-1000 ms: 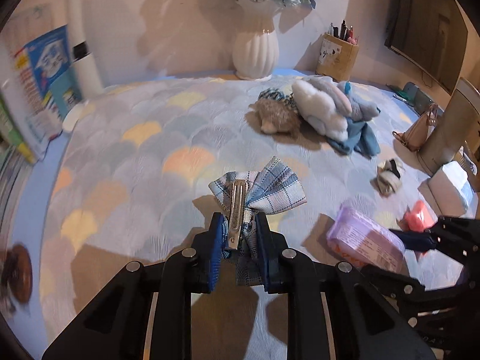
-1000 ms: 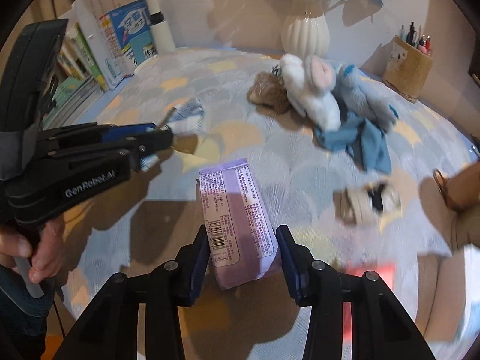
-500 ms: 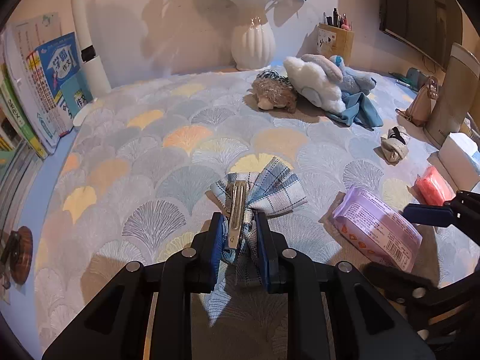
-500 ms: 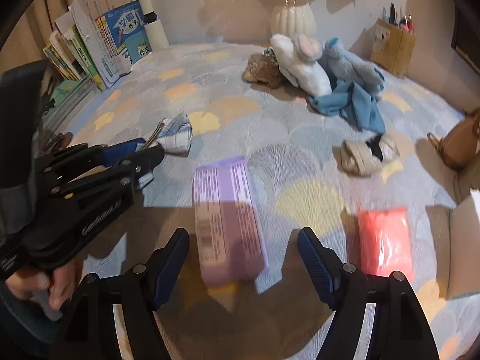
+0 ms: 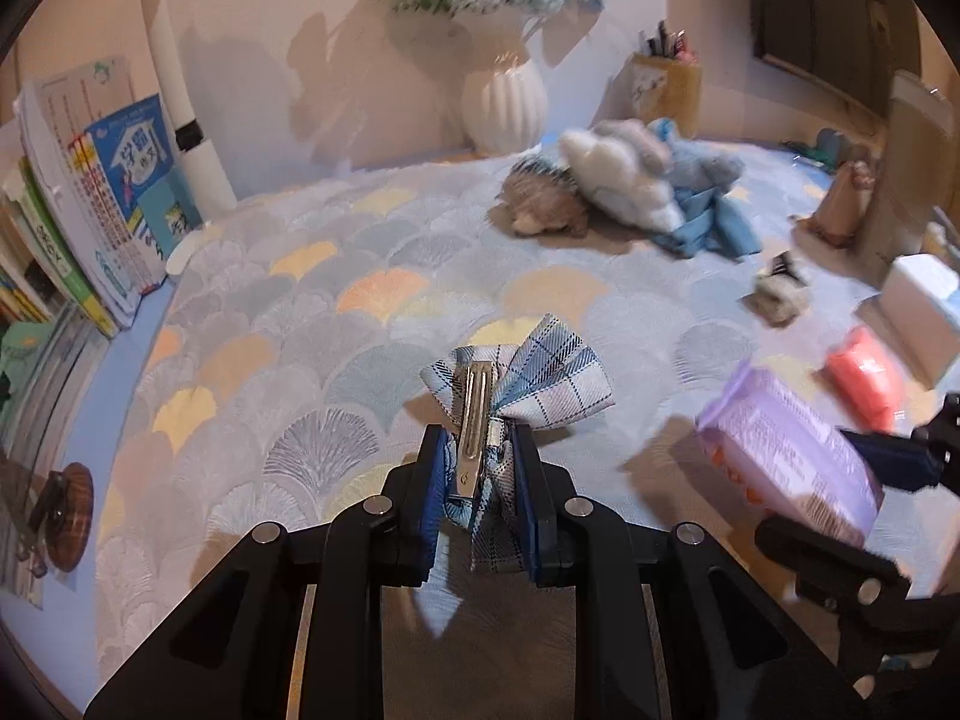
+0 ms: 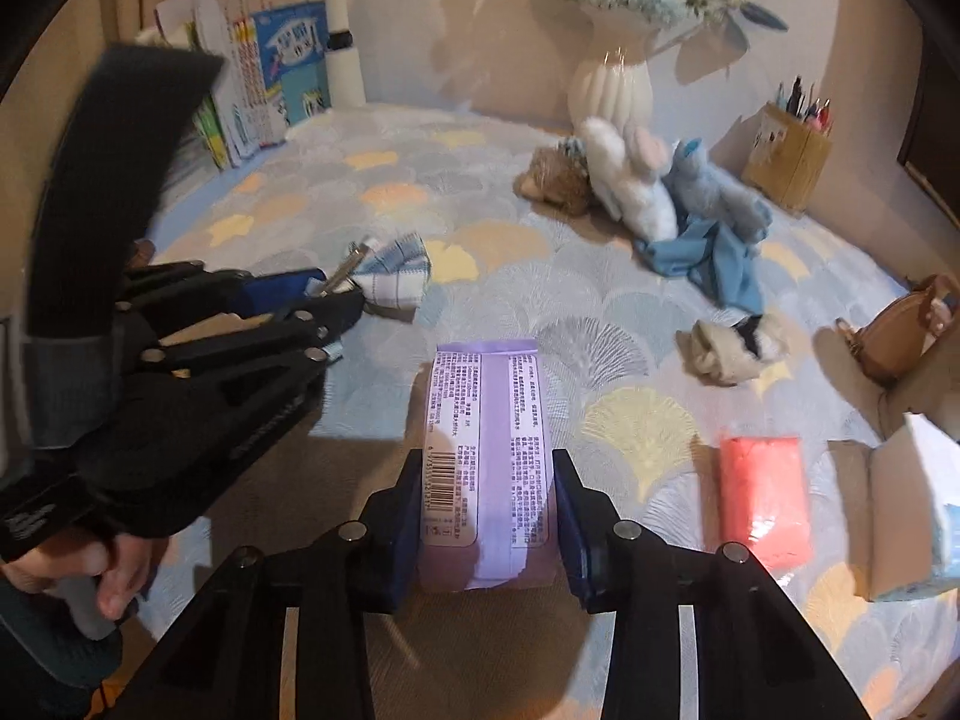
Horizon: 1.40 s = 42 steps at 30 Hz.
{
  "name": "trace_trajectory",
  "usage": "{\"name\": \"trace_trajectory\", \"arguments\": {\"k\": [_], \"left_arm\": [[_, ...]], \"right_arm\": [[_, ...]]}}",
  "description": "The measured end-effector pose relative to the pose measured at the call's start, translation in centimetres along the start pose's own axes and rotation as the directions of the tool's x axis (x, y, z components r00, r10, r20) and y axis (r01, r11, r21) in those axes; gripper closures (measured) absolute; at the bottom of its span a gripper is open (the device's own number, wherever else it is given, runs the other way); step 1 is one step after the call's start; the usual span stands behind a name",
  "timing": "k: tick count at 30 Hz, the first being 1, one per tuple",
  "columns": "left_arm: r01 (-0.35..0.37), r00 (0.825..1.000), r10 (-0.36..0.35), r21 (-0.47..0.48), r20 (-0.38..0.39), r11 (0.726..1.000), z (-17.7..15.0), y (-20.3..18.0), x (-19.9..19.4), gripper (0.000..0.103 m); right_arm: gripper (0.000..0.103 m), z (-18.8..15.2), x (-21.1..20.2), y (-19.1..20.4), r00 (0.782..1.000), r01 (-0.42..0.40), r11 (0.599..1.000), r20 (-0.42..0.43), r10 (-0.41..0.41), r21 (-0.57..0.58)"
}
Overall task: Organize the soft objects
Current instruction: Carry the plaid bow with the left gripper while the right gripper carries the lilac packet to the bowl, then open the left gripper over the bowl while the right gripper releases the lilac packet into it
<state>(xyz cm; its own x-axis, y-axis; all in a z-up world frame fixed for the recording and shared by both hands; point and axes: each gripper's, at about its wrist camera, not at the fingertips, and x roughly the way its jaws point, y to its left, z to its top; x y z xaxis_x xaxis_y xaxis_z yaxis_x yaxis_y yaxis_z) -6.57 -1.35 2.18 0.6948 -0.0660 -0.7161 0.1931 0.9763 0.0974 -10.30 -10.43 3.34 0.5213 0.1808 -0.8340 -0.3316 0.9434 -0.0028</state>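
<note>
both grippers loaded over the scalloped cloth

left gripper (image 5: 478,476) is clamped tight on the plaid bow (image 5: 528,387), its blue pads pinching the knot beside the silver clip (image 5: 475,414), and the bow is carried just above the tablecloth (image 5: 288,324) with its tails hanging down between the fingers. over on the other side, the right gripper (image 6: 485,516) has the purple tissue pack (image 6: 485,420) sitting lengthways between its jaws, which are closing in on it right now, blue pads against both long sides, barcode end nearest the camera. in the right wrist view the left gripper shows at the left with the bow poking out of its tip, and a hand (image 6: 90,570) wraps its handle at the bottom edge. just right of the purple pack lies the pink pack (image 6: 763,495), flat on the cloth. further back, the beige and black sock bundle (image 6: 729,345), then the pile by the white vase (image 6: 611,87): brown hedgehog plush (image 6: 555,180), white bunny plush (image 6: 630,186), blue plush (image 6: 717,192) and a blue cloth (image 6: 705,258), all touching. the view is a bit blurred.
</note>
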Motion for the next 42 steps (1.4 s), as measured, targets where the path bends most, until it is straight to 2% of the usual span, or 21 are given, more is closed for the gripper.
{"name": "trace_trajectory", "arguments": {"k": [3, 9, 11, 15, 18, 22, 26, 29, 30, 32, 35, 37, 40, 42], "left_arm": [[0.021, 0.998, -0.022, 0.026, 0.059, 0.999, 1.2, -1.4, -2.7, 0.084], [0.02, 0.983, -0.048, 0.154, 0.18, 0.988, 4.3, -6.5, -7.7, 0.084], [0.029, 0.98, -0.064, 0.182, 0.188, 0.983, 5.2, -8.5, -8.5, 0.084], [0.065, 0.972, -0.115, 0.237, 0.204, 0.969, 6.5, -12.1, -9.7, 0.084], [0.079, 0.963, -0.151, 0.303, 0.221, 0.95, 7.3, -15.8, -10.5, 0.084], [0.124, 0.952, -0.219, 0.386, 0.214, 0.914, 8.1, -20.8, -11.2, 0.084], [0.209, 0.933, -0.319, 0.465, 0.169, 0.86, 8.7, -25.8, -11.5, 0.084], [0.349, 0.895, -0.44, 0.494, 0.077, 0.796, 9.8, -29.3, -11.1, 0.084], [0.36, 0.888, -0.454, 0.502, 0.074, 0.786, 10.1, -30.5, -10.9, 0.084], [0.348, 0.89, -0.45, 0.528, 0.074, 0.775, 10.8, -32.9, -10.4, 0.084], [0.331, 0.894, -0.441, 0.546, 0.078, 0.769, 11.8, -36.3, -9.7, 0.084], [0.289, 0.907, -0.409, 0.564, 0.095, 0.773, 12.3, -38.6, -9.2, 0.084], [0.26, 0.933, -0.354, 0.556, 0.065, 0.79, 13.2, -40.7, -7.8, 0.085], [0.258, 0.94, -0.338, 0.541, 0.052, 0.8, 13.7, -41.5, -6.8, 0.084]], "right_arm": [[0.065, 0.1, -2.6, -0.6, 0.998, 0.017, 1.0, 0.053, -0.017, 0.0], [0.065, 0.3, -7.6, -3.9, 0.987, 0.013, 0.996, 0.156, -0.027, 0.088], [0.065, 0.1, -9.0, -5.2, 0.982, 0.026, 0.993, 0.183, -0.047, 0.115], [0.065, -0.6, -11.5, -8.2, 0.966, 0.107, 0.981, 0.217, -0.141, 0.159], [0.065, -1.6, -12.9, -11.4, 0.959, 0.12, 0.966, 0.225, -0.172, 0.229], [0.065, -3.4, -14.2, -16.3, 0.949, 0.166, 0.927, 0.201, -0.242, 0.336], [0.065, -5.8, -16.3, -21.7, 0.93, 0.203, 0.869, 0.188, -0.315, 0.452], [0.065, -7.1, -18.0, -25.8, 0.906, 0.245, 0.81, 0.17, -0.387, 0.532], [0.065, -7.5, -18.4, -26.9, 0.898, 0.262, 0.791, 0.161, -0.41, 0.553], [0.065, -8.0, -19.0, -29.4, 0.878, 0.297, 0.751, 0.141, -0.458, 0.59], [0.065, -8.2, -19.2, -32.8, 0.837, 0.376, 0.683, 0.088, -0.541, 0.626], [0.065, -8.3, -19.0, -34.7, 0.818, 0.412, 0.651, 0.055, -0.572, 0.638], [0.065, -8.2, -18.6, -37.5, 0.82, 0.406, 0.627, 0.038, -0.57, 0.665], [0.065, -8.2, -18.4, -38.8, 0.822, 0.405, 0.611, 0.023, -0.57, 0.68]]}}
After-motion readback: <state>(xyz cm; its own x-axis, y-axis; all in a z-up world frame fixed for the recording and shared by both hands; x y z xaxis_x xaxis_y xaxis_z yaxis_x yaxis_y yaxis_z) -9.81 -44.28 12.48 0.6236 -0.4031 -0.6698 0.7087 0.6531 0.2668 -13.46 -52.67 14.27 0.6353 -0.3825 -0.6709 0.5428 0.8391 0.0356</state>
